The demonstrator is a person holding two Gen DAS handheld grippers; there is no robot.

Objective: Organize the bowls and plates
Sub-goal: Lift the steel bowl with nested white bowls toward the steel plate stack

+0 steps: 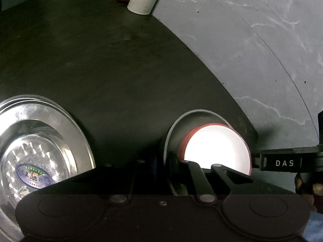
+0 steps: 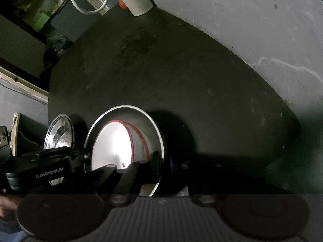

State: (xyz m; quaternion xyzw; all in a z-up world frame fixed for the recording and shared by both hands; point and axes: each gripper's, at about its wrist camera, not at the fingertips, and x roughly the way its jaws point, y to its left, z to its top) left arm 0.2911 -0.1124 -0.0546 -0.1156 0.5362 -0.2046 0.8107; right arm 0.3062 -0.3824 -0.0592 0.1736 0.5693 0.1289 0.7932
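Steel bowl sits near the front edge of the dark round table, with red-rimmed white bowls nested inside; a steel plate lies just to its left. Both the left gripper and right gripper appear clamped across the steel bowl's thin rim. Judged stiff, light and slippery; the white bowls look breakable, so a rim hold kept level seems advisable
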